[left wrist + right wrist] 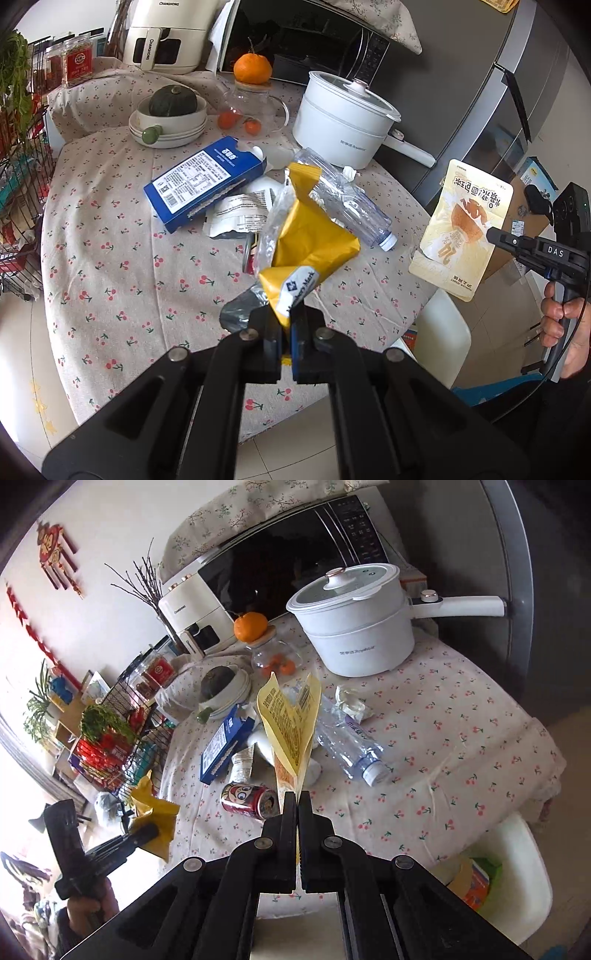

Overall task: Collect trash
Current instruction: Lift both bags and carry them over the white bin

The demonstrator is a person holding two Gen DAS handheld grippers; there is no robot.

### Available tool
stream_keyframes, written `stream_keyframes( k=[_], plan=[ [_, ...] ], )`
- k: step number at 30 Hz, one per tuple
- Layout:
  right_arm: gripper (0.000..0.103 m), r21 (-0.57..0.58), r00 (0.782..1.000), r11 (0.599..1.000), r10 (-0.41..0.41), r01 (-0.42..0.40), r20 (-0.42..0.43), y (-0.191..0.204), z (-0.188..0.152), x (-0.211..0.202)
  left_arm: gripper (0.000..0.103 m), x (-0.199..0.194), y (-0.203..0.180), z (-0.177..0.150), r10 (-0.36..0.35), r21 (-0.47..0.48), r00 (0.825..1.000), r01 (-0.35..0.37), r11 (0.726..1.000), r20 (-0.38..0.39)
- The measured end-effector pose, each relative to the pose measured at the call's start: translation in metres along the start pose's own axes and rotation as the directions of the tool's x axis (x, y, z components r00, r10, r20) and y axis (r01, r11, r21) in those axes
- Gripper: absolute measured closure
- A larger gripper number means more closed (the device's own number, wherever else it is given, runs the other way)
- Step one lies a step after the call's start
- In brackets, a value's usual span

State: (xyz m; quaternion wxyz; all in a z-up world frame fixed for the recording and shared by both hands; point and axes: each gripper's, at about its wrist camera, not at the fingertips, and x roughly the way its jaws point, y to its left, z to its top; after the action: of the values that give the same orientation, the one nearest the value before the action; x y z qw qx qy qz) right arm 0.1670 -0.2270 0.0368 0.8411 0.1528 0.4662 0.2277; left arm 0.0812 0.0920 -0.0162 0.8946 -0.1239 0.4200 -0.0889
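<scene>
Both tools are pinched tight on wrappers lifted clear of the table [110, 229], which suggests the light, floppy litter is being gathered first. The left gripper [289, 325] has its jaws clamped on the bottom edge of a crumpled yellow snack bag [306, 240], so the bag stands up above the jaws with its torn mouth gaping over the cloth. The right gripper [297, 805] is shut just as tight on the corner of a pale cream pouch [291, 731], folded along its middle by the pinch and held out past the table's edge, on the side nearest the white cooking pot [343, 122]. A hand [561, 325] grips that tool's handle. Taking each by an edge looks sensible: thin film gives little else to bite. Left on the cloth, measured from the pot: a clear plastic bottle [347, 199] lies on its side just in front of it, a crumpled tissue [351, 701] beside its base, a blue carton [207, 181] farther out toward the bowls, a white packet [240, 214] beside the carton, and a red drink can [251, 799] near the table's front edge. Where the trash is meant to go I cannot tell.
</scene>
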Motion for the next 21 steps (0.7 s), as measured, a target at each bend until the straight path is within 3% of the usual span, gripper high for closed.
stream_keyframes(
  k=[10,21],
  plan=[
    [0.102,0.075,0.991,0.988,-0.133,0.134,-0.02,-0.082,-0.039,-0.051,0.099,0.028,-0.061,-0.014,-0.064,0.101,0.996,0.071,0.992,-0.067],
    [0.102,0.19,0.955,0.952,-0.196,0.24,-0.223,-0.159,-0.094,-0.028,0.099,0.057,-0.119,-0.034,-0.102,0.208,0.983,0.132,0.969,-0.152]
  ],
)
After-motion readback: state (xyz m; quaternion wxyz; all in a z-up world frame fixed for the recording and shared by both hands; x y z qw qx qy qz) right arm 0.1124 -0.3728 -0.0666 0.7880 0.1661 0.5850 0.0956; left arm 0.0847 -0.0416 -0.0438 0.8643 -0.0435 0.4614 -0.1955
